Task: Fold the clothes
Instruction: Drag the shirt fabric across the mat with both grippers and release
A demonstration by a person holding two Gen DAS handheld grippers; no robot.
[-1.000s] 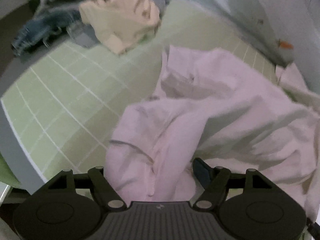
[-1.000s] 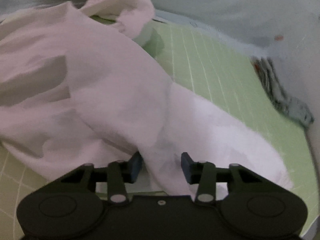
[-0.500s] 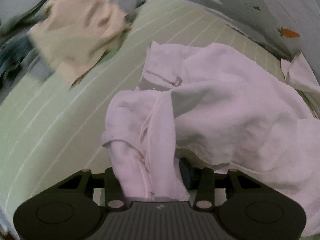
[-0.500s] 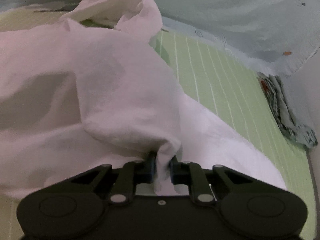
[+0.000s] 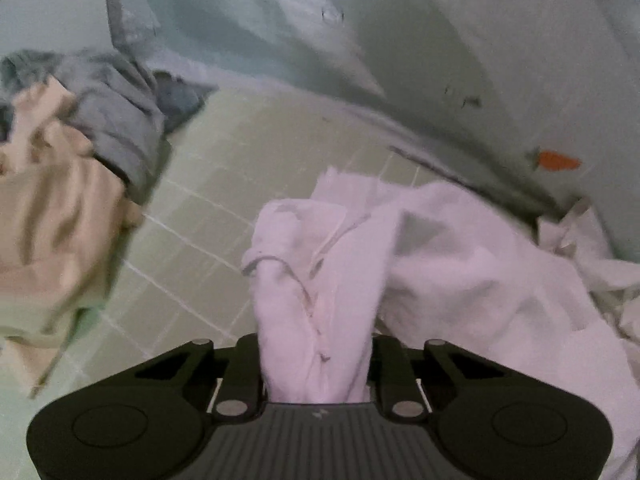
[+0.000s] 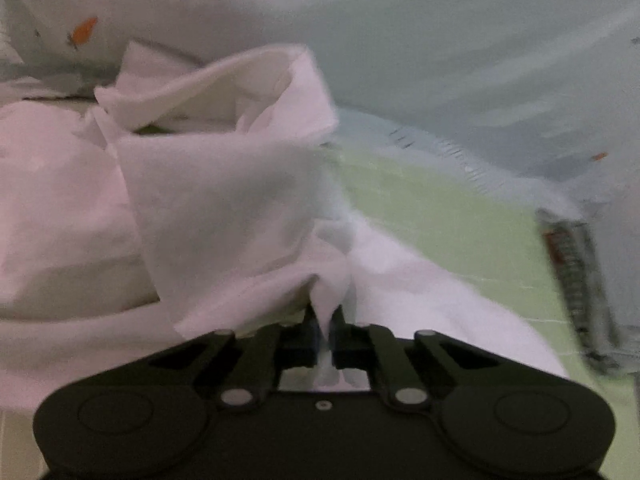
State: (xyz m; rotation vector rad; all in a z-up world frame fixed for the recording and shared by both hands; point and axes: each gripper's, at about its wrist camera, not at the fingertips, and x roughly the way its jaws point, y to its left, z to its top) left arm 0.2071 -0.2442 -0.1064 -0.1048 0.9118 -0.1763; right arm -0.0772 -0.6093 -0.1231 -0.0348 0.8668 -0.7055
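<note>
I have the pale pink garment pinched in both claws so that I can lift it off the green gridded mat and spread it for folding. My left claw is closing on a thick bunched roll of the garment's seamed edge, which fills the gap between its jaws. My right claw is all but shut on a thin pleat of the garment (hardly any gap shows). Most of the garment lies heaped on the mat beyond my claws. Left of the garment, bare mat offers spreading room before the beige garment and grey clothes; behind the garment, light sheeting hems it in.
</note>
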